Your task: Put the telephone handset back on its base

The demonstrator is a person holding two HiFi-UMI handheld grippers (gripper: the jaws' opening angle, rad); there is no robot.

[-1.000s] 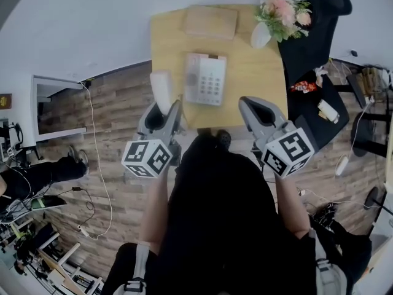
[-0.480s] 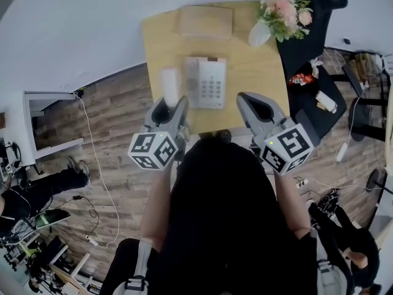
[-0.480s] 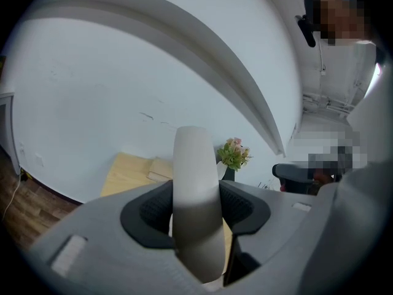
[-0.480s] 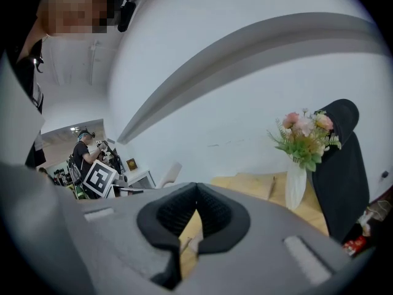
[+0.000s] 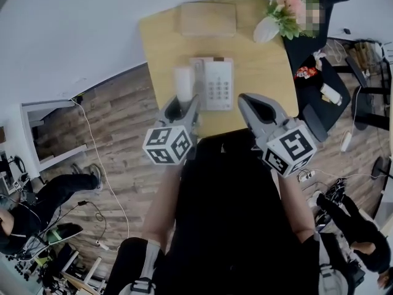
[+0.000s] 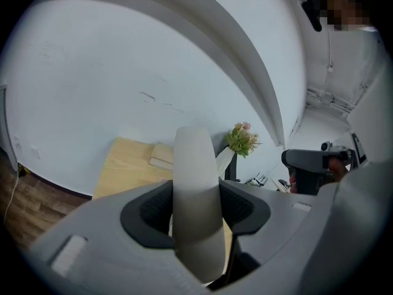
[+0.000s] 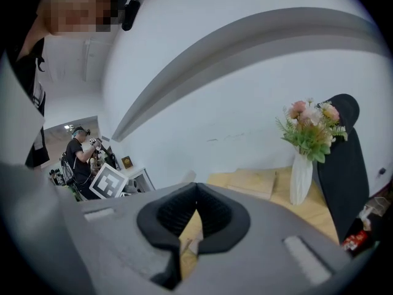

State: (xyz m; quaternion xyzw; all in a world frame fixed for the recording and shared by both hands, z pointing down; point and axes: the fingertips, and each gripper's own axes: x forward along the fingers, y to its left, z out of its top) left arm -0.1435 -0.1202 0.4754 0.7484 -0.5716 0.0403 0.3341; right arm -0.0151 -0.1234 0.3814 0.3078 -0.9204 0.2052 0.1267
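At the far left we see the wood-plank floor (image 5: 116,128), and on it stands the pale wooden table (image 5: 161,39) against the white wall. Our left gripper (image 5: 183,103) hangs over the near left part of the table with its jaws clamped on the white telephone handset (image 5: 183,83). In the left gripper view the dark pads press both sides of the handset (image 6: 196,189), which stands up out of the left gripper (image 6: 196,217) and points away from us. From the head view the handset sits just left of the white telephone base (image 5: 216,83), roughly parallel to it; we cannot tell whether the two touch. The base lies flat near the middle of the table, keypad up. Beyond it, at the far edge, rests a flat cardboard box (image 5: 207,19). To the right of the base, our right gripper (image 5: 253,103) hovers at the near edge of the table. In its own view the right gripper (image 7: 195,217) has its jaw tips together with nothing between them. At the far right corner stands a white vase of pink flowers (image 5: 279,14), with a black office chair (image 5: 307,48) just beside the table.
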